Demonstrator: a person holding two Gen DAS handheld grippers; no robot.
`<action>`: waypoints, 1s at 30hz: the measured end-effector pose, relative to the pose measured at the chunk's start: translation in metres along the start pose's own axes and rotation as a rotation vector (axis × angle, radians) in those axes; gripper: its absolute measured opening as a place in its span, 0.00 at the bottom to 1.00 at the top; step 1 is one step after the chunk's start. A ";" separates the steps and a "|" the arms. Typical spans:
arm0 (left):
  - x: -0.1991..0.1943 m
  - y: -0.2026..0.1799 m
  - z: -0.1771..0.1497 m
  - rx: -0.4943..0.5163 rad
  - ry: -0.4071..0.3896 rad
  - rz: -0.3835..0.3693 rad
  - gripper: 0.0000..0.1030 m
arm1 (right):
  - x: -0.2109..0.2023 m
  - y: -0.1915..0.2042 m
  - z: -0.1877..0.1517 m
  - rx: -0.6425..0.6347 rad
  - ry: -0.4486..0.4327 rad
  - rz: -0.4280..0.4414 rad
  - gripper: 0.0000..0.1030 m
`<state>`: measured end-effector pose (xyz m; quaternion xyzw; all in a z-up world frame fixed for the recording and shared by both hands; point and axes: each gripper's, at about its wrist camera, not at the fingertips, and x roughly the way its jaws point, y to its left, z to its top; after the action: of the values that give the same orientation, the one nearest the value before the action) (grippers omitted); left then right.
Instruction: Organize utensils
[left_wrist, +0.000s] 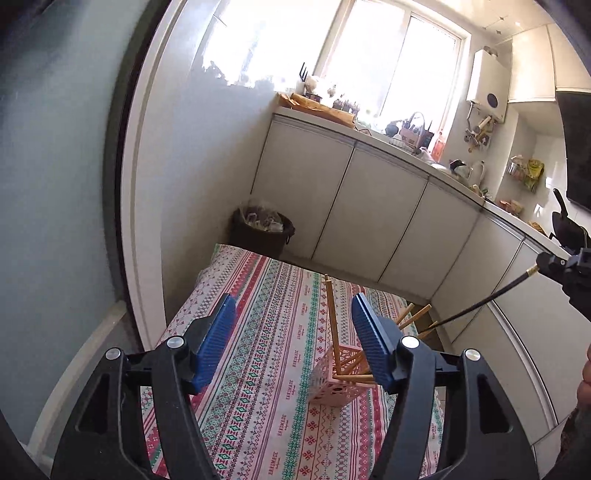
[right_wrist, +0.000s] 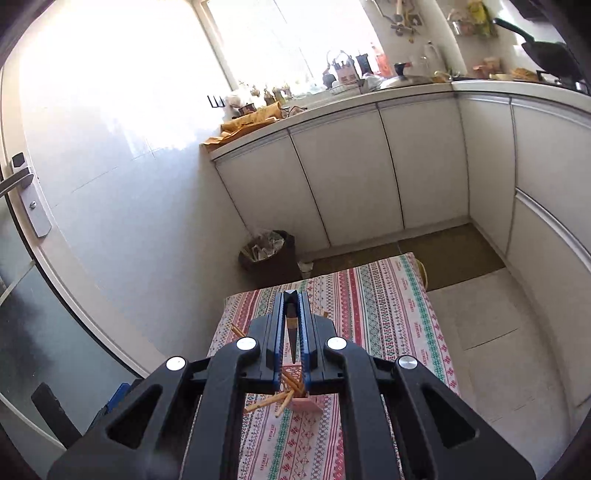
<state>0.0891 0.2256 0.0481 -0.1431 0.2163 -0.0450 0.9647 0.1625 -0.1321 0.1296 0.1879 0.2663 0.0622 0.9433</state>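
Our left gripper (left_wrist: 293, 339) hangs above the table with its blue pads (left_wrist: 218, 339) spread wide apart and nothing between them, aimed down and forward over the patterned tablecloth (left_wrist: 258, 387). Our right gripper (right_wrist: 291, 325) is raised over the same table, its fingers pressed together on a dark chopstick (right_wrist: 291, 343) with a gold band. From the left wrist view that chopstick (left_wrist: 480, 301) slants down from the right gripper at the right edge of the picture, its tip reaching toward the wooden chopsticks (left_wrist: 334, 325) already standing in the holder.

The pink perforated holder (left_wrist: 332, 384) stands on the tablecloth toward the table's right edge, roughly halfway along it, partly hidden behind the left gripper's right pad. Several wooden chopsticks lean out of it at different angles; one stands nearly upright. In the right wrist view the holder (right_wrist: 304, 404) sits directly below the clamped fingers, with wooden chopsticks (right_wrist: 266, 402) splaying out to the left.

The tablecloth repeats the word "HANDMADE" in small letters along its pale stripes. Past the far left corner of the table a dark waste bin (left_wrist: 262, 230) stands on the floor against white cabinets (left_wrist: 332, 195).
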 end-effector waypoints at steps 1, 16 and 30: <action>0.000 0.000 0.000 0.001 0.000 0.001 0.60 | 0.007 0.004 -0.001 -0.010 0.005 -0.004 0.07; 0.028 -0.018 -0.009 0.085 0.017 0.082 0.62 | 0.109 0.017 -0.048 -0.042 0.112 -0.047 0.11; 0.011 -0.055 -0.012 0.129 -0.075 0.109 0.93 | 0.056 0.016 -0.082 -0.152 0.054 -0.087 0.21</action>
<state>0.0923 0.1686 0.0498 -0.0704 0.1842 -0.0008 0.9804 0.1666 -0.0793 0.0443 0.1024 0.2943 0.0463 0.9491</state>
